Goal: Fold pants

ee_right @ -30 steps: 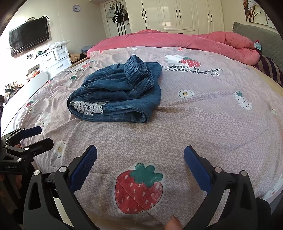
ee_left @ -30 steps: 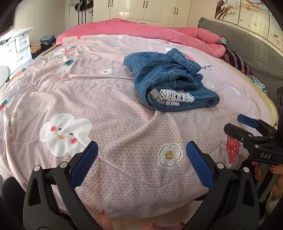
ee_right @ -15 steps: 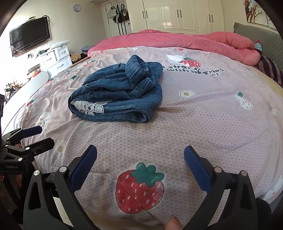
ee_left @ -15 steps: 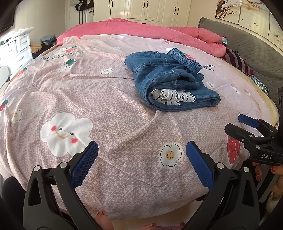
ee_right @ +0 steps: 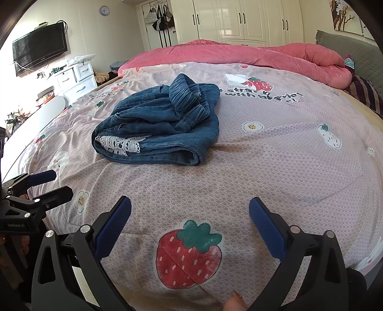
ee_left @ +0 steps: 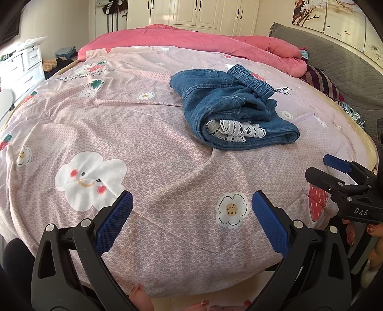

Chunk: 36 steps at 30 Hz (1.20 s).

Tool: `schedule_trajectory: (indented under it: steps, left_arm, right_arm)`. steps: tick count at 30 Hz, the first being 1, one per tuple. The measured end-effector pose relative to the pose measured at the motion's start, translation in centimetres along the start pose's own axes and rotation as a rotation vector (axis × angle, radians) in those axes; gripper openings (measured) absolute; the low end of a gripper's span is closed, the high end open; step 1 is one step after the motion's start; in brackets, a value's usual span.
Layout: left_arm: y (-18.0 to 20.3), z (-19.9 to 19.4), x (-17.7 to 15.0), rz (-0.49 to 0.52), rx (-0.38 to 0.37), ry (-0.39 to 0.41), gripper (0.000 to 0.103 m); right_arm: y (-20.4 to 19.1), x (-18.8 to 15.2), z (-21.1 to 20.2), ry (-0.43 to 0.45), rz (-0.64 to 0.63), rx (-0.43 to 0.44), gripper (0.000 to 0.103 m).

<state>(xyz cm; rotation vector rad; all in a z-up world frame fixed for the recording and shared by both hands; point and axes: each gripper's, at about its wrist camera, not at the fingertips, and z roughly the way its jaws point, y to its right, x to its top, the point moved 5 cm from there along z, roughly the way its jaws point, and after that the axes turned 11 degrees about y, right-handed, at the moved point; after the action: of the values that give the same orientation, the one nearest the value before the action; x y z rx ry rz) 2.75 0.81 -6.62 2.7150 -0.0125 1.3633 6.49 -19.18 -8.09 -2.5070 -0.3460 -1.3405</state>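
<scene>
Blue denim pants (ee_left: 229, 107) (ee_right: 162, 124) with white lace trim lie in a folded bundle on the pink patterned bedspread (ee_left: 148, 148) (ee_right: 275, 155), elastic waistband on top. My left gripper (ee_left: 191, 215) is open over the bed's near edge, well short of the pants, with nothing between its blue pads. My right gripper (ee_right: 190, 216) is also open and empty, hovering above a strawberry print near the bed edge. Each gripper shows in the other's view: the right gripper (ee_left: 335, 172) at the right border, the left gripper (ee_right: 47, 184) at the left border.
A pink duvet (ee_left: 215, 40) is bunched along the far side of the bed. A grey headboard (ee_left: 347, 64) stands at the right, with striped pillows (ee_left: 320, 81) below it. White drawers (ee_right: 76, 79) and a wall TV (ee_right: 39, 47) are at the left; wardrobes (ee_right: 239, 21) behind.
Both views have shifted very slightly, the pants sitting a touch lower and to the right in frame. Both grippers stay open; the pants have not moved on the bed.
</scene>
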Motion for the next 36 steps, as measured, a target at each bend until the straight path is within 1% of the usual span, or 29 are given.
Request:
schedule_trajectory:
  steps: [20, 36]
  left_arm:
    - [0.09, -0.12, -0.03, 0.008, 0.010, 0.001, 0.094]
    - [0.23, 0.07, -0.18, 0.008, 0.008, -0.019, 0.094]
  right_arm:
    - [0.02, -0.05, 0.05, -0.004, -0.001, 0.002, 0.098]
    - [0.02, -0.11, 0.11, -0.005, 0.001, 0.002, 0.098]
